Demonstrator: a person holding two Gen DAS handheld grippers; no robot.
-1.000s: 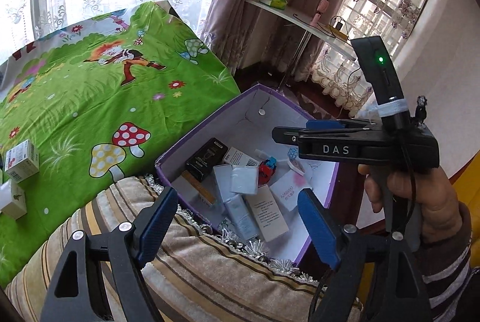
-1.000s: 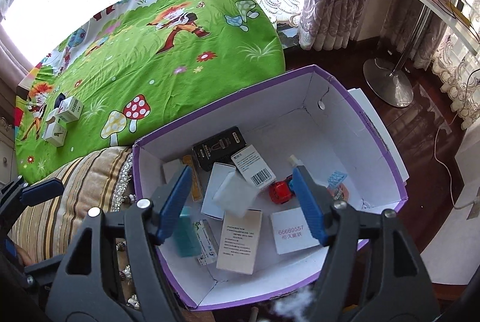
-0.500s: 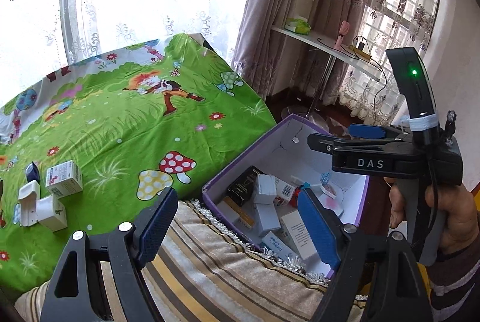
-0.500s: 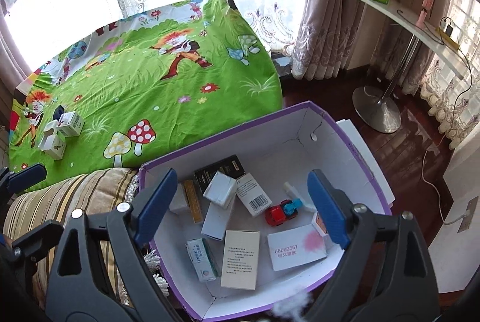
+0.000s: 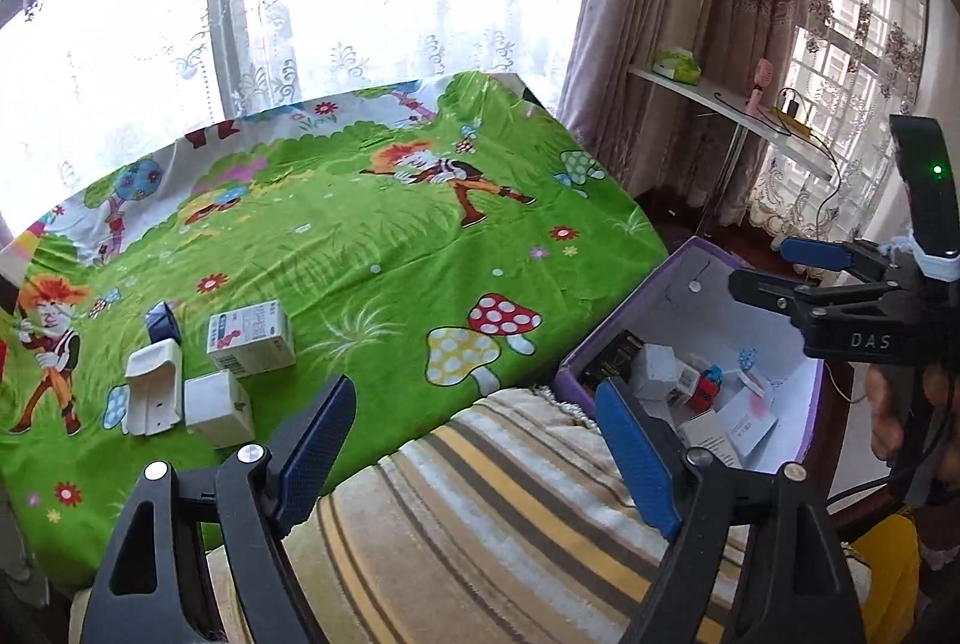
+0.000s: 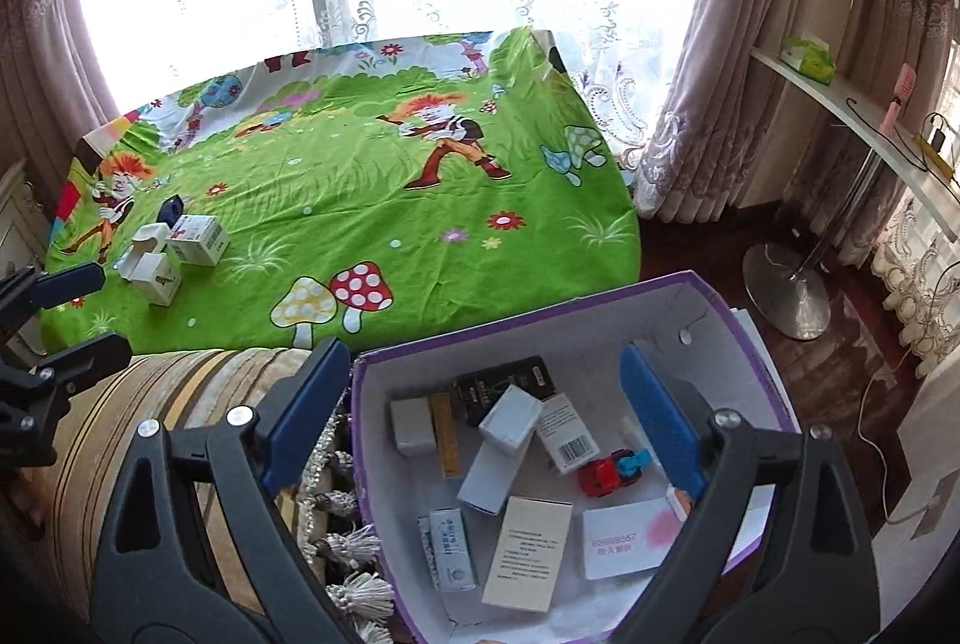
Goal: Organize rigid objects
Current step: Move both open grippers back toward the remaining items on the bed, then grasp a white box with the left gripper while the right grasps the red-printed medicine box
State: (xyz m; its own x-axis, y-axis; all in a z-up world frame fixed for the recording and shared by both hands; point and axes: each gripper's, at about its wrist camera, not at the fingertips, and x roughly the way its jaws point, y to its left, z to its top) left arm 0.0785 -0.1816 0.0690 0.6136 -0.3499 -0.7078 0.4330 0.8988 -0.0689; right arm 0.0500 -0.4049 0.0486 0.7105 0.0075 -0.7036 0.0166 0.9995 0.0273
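Observation:
A purple box (image 6: 540, 311) with white walls stands beside the bed and holds several small cartons, a black pack and a red toy car (image 6: 606, 473). A small white carton (image 6: 510, 416) lies on top of the others. My right gripper (image 6: 483, 350) hangs open above this box with nothing between its jaws. In the left wrist view my left gripper (image 5: 474, 392) is open and empty over a striped cushion (image 5: 510, 494). It faces the green bed, where a printed carton (image 5: 249, 335), a white cube box (image 5: 219, 407), a white holder (image 5: 153, 386) and a dark blue item (image 5: 162, 323) lie together.
The bed (image 5: 372, 236) wears a green cartoon sheet and runs up to a lace-curtained window. The purple box (image 5: 618, 320) sits between cushion and dark wooden floor. A narrow white shelf (image 6: 840, 104) on a metal stand (image 6: 786, 296) is at the right. A hand holds the right gripper (image 5: 840, 284).
My right jaws spread wider and the small white carton dropped from between them into the purple box; that gripper lifted back. My left gripper swung left, away from the box, to face the bed.

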